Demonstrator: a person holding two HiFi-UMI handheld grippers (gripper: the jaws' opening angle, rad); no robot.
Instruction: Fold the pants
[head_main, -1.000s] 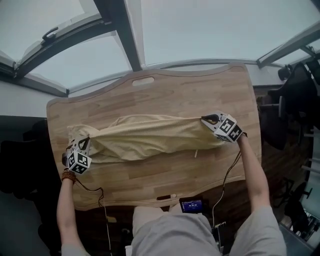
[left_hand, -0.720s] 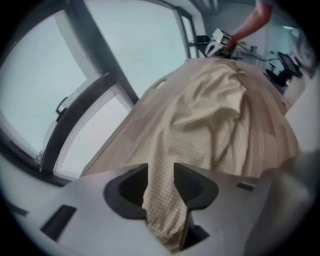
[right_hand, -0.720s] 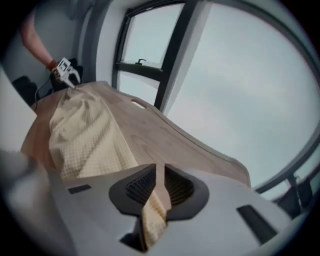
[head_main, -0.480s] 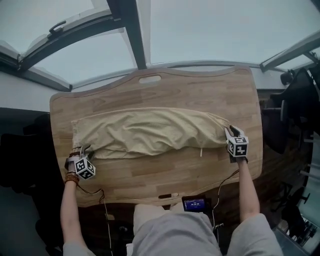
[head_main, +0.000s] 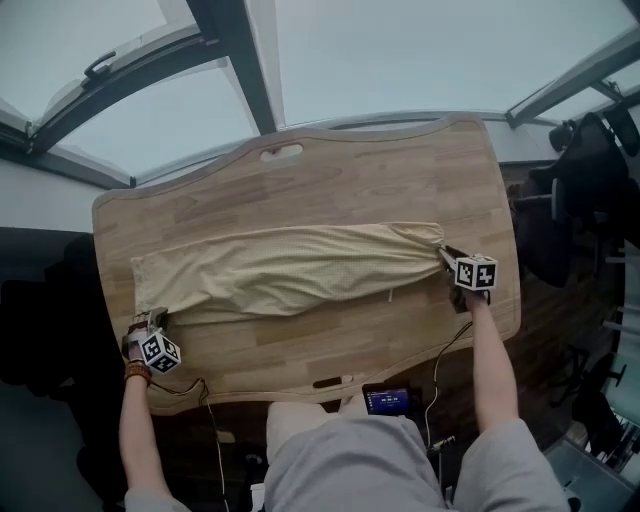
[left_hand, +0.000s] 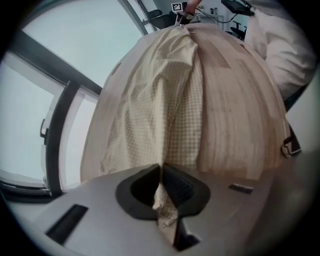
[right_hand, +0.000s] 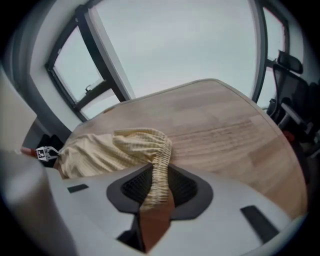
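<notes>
Beige pants (head_main: 290, 275) span the tabletop (head_main: 330, 180); left gripper (left_hand: 161, 184) pinches the hem, right gripper (right_hand: 159, 182), jaws just widening, clasps the waistband.

**Head view.** The camera sits above the near edge of the table (head_main: 300, 190) and faces steeply down. It is far enough off to take in the whole tabletop, the pants (head_main: 290, 270), the left tongs (head_main: 152, 318), the right tongs (head_main: 445, 252) and the windows (head_main: 400, 60) beyond the far edge.

**Left gripper view.** The camera rides on the left tongs at the table's left end, close over the cloth. It faces along the pants toward the right tongs, which appear small at the top.

**Right gripper view.** The camera rides on the right tongs at the right end and faces back across the table. The left tongs appear small at the left edge.

All three views share the pants and the tabletop.
</notes>
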